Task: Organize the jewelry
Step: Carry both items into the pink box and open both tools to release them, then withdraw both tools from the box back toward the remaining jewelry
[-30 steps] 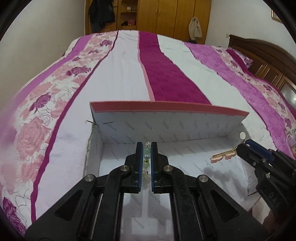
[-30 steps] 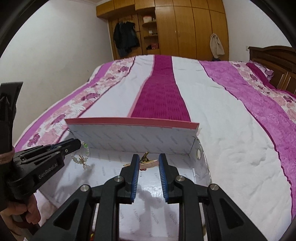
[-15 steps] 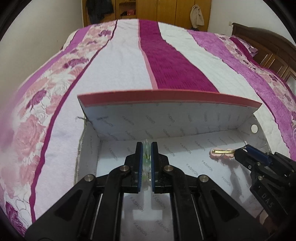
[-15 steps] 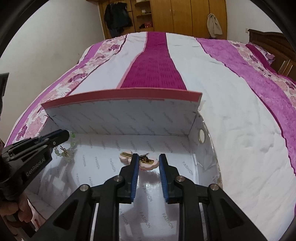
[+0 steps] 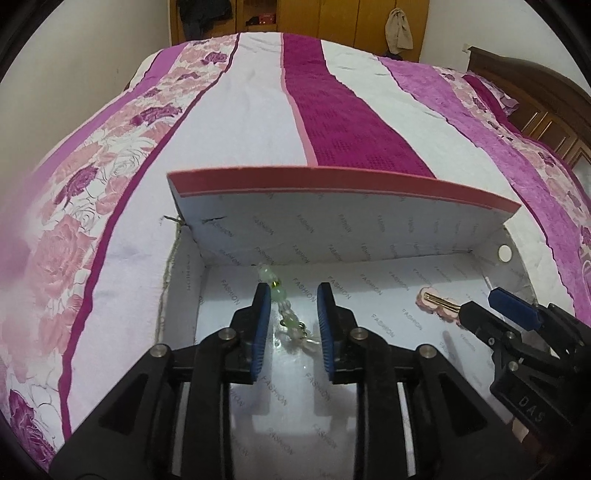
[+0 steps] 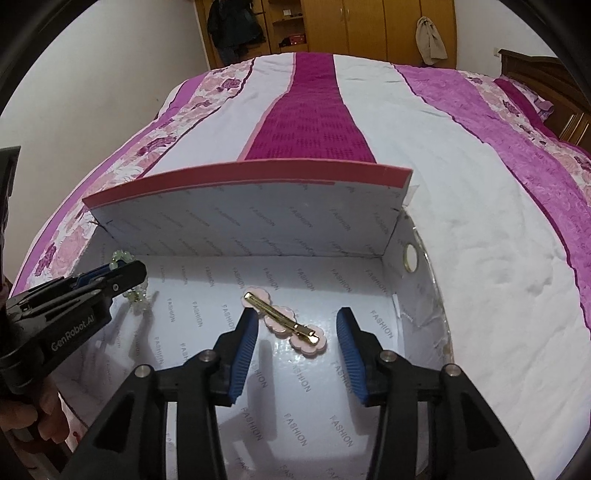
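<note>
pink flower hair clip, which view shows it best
The right wrist view: the hair clip lies whole on the box floor, gold bar visible. The left wrist view shows it small at the side, partly hidden by the right tongs.

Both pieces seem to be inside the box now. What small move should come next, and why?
Probably lift both grippers straight up out of the box. The jaws have just been opening; the hair clip lies free on the floor, the bead bracelet loose between the left pads.

Striped pink-magenta floral bedspread [image 6: 424, 155] covers bed. Far: wooden wardrobe [image 6: 369, 26], dark jacket [image 6: 232, 26] left, beige cloth [image 6: 428, 37] right. Headboard [image 5: 535, 99] right.
</note>
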A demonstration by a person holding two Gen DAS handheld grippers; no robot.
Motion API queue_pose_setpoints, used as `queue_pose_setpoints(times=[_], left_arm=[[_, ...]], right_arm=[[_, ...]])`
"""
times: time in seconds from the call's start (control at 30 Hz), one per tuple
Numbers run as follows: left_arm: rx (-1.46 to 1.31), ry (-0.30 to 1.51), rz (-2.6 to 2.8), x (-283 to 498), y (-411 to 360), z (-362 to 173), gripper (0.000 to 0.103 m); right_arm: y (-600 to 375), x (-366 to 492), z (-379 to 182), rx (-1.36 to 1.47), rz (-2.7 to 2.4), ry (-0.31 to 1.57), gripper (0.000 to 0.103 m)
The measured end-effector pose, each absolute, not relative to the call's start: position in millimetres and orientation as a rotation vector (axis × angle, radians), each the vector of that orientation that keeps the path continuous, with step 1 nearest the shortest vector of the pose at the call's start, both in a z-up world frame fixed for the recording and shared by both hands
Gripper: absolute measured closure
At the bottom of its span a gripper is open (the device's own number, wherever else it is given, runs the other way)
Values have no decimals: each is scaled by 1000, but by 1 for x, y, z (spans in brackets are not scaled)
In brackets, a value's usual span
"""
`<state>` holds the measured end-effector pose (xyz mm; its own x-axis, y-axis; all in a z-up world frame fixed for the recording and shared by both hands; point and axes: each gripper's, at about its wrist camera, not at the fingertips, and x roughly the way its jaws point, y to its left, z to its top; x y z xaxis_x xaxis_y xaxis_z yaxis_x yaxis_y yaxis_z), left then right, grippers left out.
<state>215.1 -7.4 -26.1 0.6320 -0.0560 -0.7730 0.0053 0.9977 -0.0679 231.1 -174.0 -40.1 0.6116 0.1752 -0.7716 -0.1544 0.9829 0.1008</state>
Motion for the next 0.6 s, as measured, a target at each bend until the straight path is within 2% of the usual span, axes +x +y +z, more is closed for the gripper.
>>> queue_pose_setpoints(times=[0.13, 0.27, 0.6], left_arm=[[-71, 849, -44, 204, -6, -16, 79], [-82, 814, -49, 191, -6, -5, 77], [-82, 715, -62, 155, -3, 26, 69]], right_arm=[[-175, 223, -28, 42, 195, 861, 55], [-176, 210, -12, 58, 201, 801, 48], [-177, 174, 24, 91, 224, 682, 41]])
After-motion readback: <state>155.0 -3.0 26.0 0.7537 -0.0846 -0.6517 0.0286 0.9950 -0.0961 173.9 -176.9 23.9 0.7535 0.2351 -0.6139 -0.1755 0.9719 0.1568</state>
